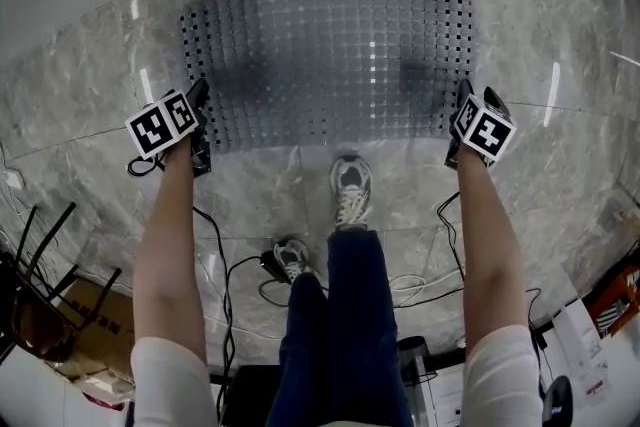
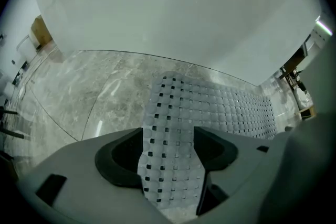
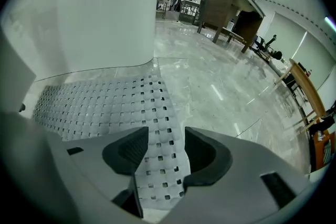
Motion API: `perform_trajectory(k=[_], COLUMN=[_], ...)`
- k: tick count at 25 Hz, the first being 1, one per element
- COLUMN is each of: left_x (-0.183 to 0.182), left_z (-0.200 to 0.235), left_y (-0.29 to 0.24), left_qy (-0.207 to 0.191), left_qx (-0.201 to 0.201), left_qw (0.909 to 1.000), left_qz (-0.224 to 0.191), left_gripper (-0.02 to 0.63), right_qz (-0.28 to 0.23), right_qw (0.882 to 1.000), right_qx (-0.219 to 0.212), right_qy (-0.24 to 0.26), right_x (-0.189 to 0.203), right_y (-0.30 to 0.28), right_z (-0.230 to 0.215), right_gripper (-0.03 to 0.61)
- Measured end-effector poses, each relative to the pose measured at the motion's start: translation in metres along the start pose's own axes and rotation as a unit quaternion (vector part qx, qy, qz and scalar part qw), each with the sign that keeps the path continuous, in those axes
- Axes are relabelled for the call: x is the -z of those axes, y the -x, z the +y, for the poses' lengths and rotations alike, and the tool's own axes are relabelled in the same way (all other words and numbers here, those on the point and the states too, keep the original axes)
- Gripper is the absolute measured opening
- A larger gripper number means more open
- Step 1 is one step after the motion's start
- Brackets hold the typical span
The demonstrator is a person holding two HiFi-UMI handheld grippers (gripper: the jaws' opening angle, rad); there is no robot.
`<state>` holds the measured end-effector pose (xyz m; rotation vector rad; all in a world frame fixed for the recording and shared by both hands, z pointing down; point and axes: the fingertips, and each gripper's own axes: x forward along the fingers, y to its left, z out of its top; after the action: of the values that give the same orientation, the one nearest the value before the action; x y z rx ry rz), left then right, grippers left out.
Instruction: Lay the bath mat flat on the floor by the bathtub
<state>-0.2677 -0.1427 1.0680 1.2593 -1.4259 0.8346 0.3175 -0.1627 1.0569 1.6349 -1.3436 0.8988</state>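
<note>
as left gripper [image 2: 168,148] and right gripper [image 3: 160,152] gape — mat [image 1: 330,55] lies flat.

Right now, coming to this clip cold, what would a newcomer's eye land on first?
The grey perforated bath mat lies flat on the marble floor against the white bathtub, in the upper middle of the head view. Next come the left gripper and right gripper, each with its jaws apart above a near corner of the mat, gripping nothing. Below them the person's sneakers stand among loose cables.
</note>
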Motion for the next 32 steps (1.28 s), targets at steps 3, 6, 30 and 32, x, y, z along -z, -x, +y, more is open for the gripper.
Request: perform_trajectory(k=[3, 6, 30, 32], left_x=[0.003, 0.006, -0.004, -0.004], left_z=[-0.004, -0.003, -0.065, -0.073], left_y=[0.007, 0.018, 0.126, 0.14], left_qy=[0.019, 0.018, -0.076, -0.078], left_qx=[0.011, -0.003, 0.042, 0.051], left_qw=[0.9997, 0.9998, 0.9962, 0.9956], left_qz=[0.001, 0.001, -0.004, -0.004], left_gripper=[0.309, 0.128, 0.032, 0.032], right_qz=[0.011, 0.01, -0.019, -0.021], right_qw=[1.0, 0.999, 0.991, 0.99], right_qx=[-0.021, -0.037, -0.13, -0.14], right_qy=[0.003, 0.009, -0.02, -0.022], right_x=[0.004, 0.004, -0.029, -0.031], right_y=[0.008, 0.019, 0.127, 0.143], right_z=[0.009, 0.016, 0.063, 0.069], right_gripper=[0.147, 0.052, 0.029, 0.029])
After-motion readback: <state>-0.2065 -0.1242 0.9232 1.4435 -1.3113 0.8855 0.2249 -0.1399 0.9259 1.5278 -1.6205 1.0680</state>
